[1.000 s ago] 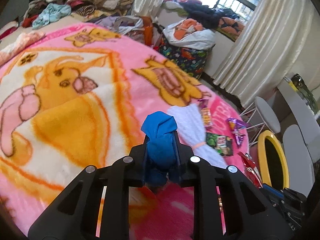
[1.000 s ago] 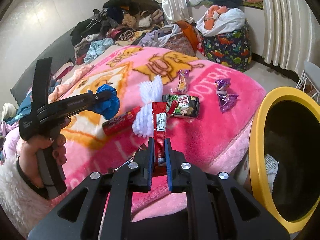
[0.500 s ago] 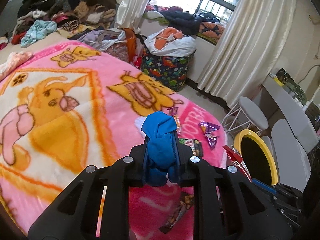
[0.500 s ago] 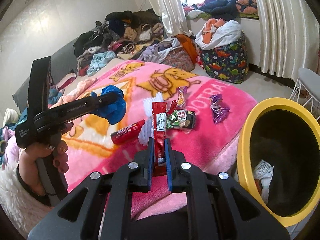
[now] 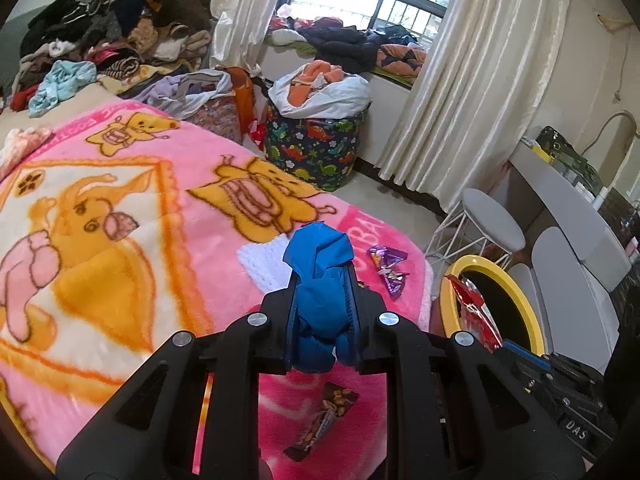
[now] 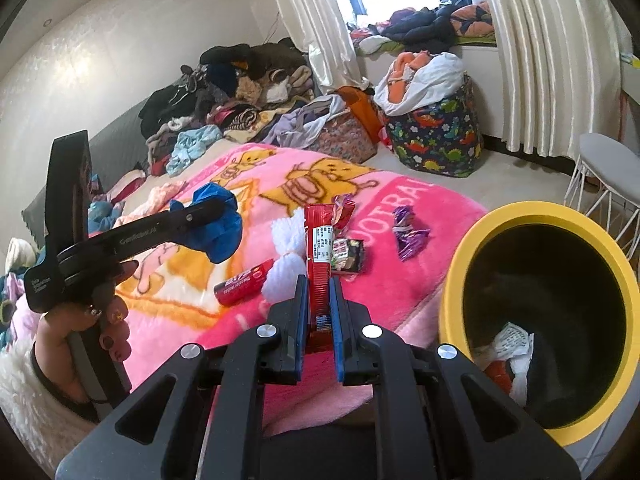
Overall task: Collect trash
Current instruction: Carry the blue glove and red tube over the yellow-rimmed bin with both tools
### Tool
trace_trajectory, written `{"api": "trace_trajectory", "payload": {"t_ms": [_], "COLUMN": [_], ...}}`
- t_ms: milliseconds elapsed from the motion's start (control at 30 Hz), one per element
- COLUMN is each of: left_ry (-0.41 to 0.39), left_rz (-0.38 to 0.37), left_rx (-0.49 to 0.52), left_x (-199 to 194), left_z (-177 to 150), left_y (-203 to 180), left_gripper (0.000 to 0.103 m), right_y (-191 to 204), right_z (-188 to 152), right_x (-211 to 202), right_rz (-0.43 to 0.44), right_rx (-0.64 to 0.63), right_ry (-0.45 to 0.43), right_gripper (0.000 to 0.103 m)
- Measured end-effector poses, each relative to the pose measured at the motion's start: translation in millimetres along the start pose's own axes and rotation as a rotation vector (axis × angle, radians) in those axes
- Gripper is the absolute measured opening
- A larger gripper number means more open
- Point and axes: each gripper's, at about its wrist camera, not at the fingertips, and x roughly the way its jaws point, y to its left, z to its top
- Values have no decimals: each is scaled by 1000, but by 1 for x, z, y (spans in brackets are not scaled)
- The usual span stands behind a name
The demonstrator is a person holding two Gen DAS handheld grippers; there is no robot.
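Midway through: left hand-held gripper (image 5: 322, 304) clamped on a blue wad (image 5: 320, 280), right hand-held gripper (image 6: 319, 312) clamped on a red wrapper (image 6: 319, 248), both above the bed's (image 6: 400, 280) corner beside the yellow bin (image 6: 520, 216), with 4 wrappers left on the bed.

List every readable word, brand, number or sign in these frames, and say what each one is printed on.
"OOTBAL": pink blanket, start and end cut off.
"GenRobot.AI": arm of the left gripper.
"DAS": black device at the lower right of the left wrist view.
Too small or blurred: label on the red wrapper in the right gripper, red tube, dark snack packet, left gripper handle label.
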Motion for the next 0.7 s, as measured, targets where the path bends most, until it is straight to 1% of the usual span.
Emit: {"api": "trace_trajectory", "payload": {"t_ms": [400, 700], "left_ry": [-8, 5], "left_rz": [-35, -72], "left_rx": [42, 82], "left_x": [-3, -1], "left_z": [2, -4], "left_y": [-29, -51], "left_gripper": [14, 14], "right_y": [-21, -36], "right_z": [2, 4], "right_x": [-21, -36], "right_rz": [-32, -60], "right_rx": [48, 82], "right_ry": [-52, -93], "right_gripper": [11, 11]}}
